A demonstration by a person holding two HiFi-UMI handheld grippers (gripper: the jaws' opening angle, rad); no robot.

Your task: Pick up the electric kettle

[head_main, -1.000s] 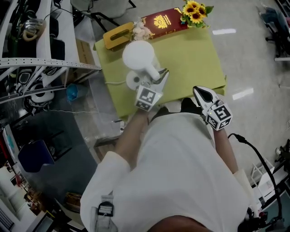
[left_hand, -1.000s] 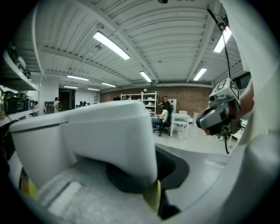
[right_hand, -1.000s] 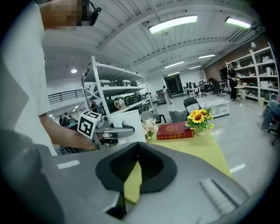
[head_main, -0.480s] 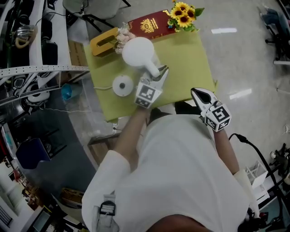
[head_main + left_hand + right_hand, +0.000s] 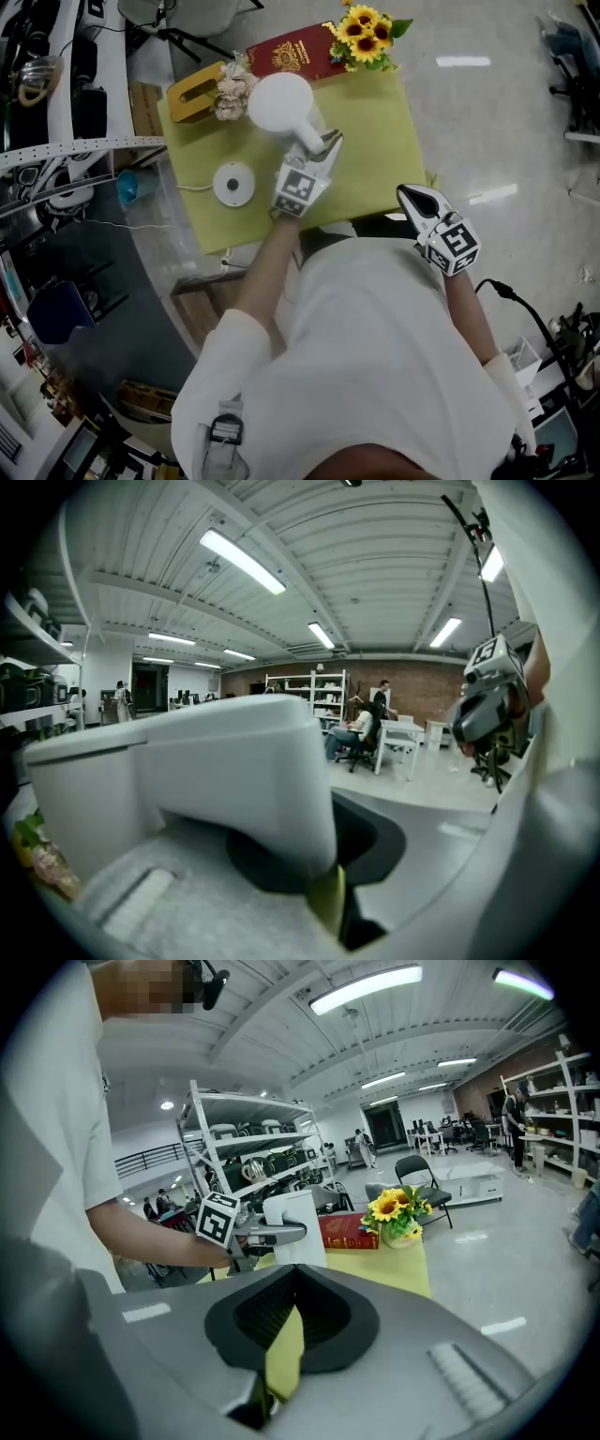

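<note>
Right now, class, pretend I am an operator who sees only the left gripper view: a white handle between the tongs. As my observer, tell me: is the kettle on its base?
Observer: No. The head view shows the electric kettle beside its round base, not on it, with the left gripper gripping the handle.
Operator: Is the right gripper helping?
Observer: No. The right gripper hangs short of the near edge of the yellow-green table, with nothing between its tongs.
Operator: What lies beyond the kettle?
Observer: A red book and sunflowers at the table's far edge.
</note>
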